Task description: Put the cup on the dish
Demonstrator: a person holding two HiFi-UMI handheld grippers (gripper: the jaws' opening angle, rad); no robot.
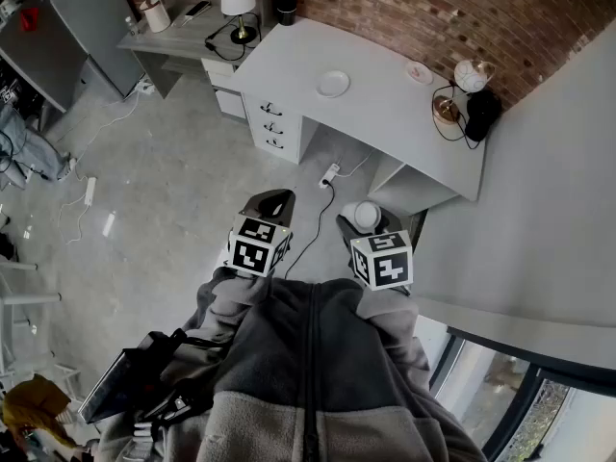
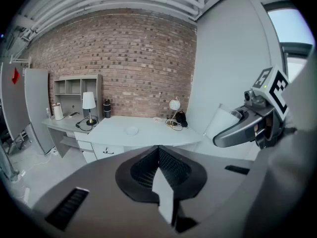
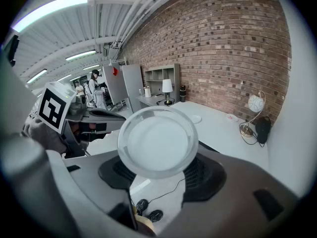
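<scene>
Clear cup (image 3: 157, 142) is clamped in the right gripper (image 1: 362, 225), jaws wide around its wall, in the air over the floor. It is well apart from the white dish (image 1: 333, 84) on the table (image 1: 385, 114). Left gripper (image 2: 159, 182) is closed with nothing in it. The step looks like the carry: hold the cup level, come down over the dish centre, release only once the base touches.

The cup (image 3: 157, 142) looks like clear plastic or glass, cloudy at the bottom, with a glossy rim. The right gripper (image 3: 158, 150) is smooth matt grey plastic, its pads (image 3: 210, 175) dark and ribbed. The dish (image 1: 333, 84) is glossy white, the desk (image 1: 385, 104) smooth and matt. The brick wall (image 1: 433, 8) is rough, the person's jacket (image 1: 308, 373) soft fleece cloth
</scene>
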